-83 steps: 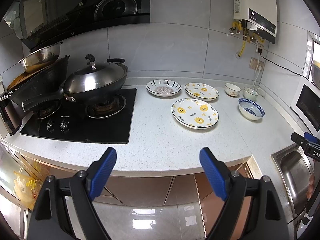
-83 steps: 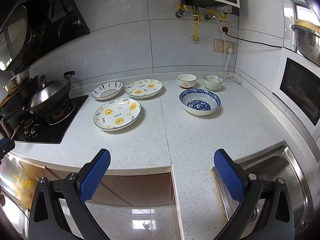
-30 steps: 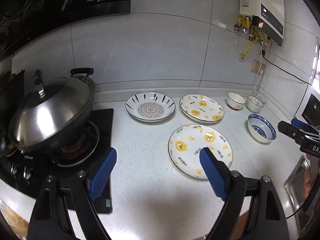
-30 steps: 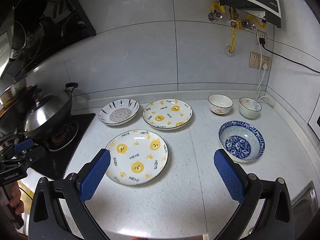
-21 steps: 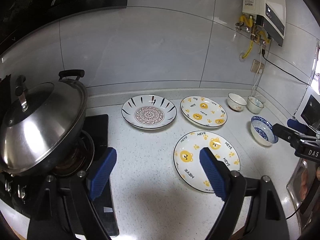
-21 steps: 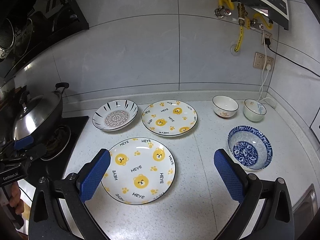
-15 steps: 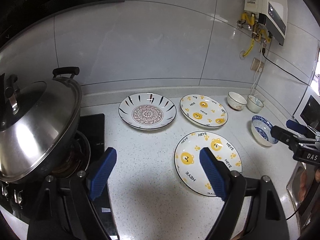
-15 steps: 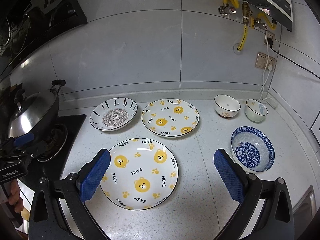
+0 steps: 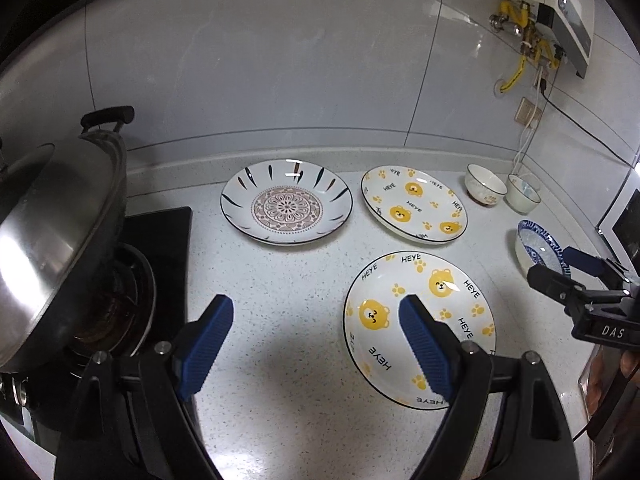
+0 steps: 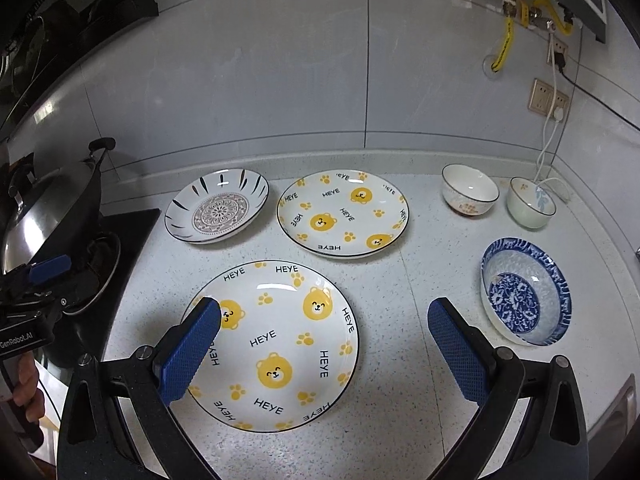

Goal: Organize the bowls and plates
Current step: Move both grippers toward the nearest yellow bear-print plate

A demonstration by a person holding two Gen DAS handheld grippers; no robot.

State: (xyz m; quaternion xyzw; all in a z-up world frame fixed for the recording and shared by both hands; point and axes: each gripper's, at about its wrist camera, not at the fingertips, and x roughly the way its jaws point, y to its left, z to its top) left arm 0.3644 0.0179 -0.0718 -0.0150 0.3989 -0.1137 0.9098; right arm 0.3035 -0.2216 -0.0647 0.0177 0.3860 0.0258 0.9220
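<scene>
On the white speckled counter (image 10: 400, 400) lie a near bear-print plate (image 10: 276, 344) (image 9: 424, 320), a far bear-print plate (image 10: 343, 214) (image 9: 414, 210) and a black-rimmed plate with a mandala pattern (image 10: 218, 212) (image 9: 286, 208). A blue patterned bowl (image 10: 524, 292) (image 9: 536, 246) sits at the right, with two small white bowls (image 10: 470, 194) (image 10: 530, 202) behind it. My left gripper (image 9: 316, 312) is open and empty above the counter, left of the near plate. My right gripper (image 10: 326, 316) is open and empty above the near plate's right part.
A lidded steel wok (image 9: 52, 236) sits on the black gas hob (image 9: 160, 232) at the left. A sink edge (image 10: 624, 404) shows at the lower right. A water heater with yellow hoses (image 10: 516, 4) and a wall socket with cord (image 10: 550, 100) are on the tiled wall.
Both grippers have moved forward and lower over the counter, so the plates and bowls look larger and nearer. Both stay open and empty. No dish has moved.
</scene>
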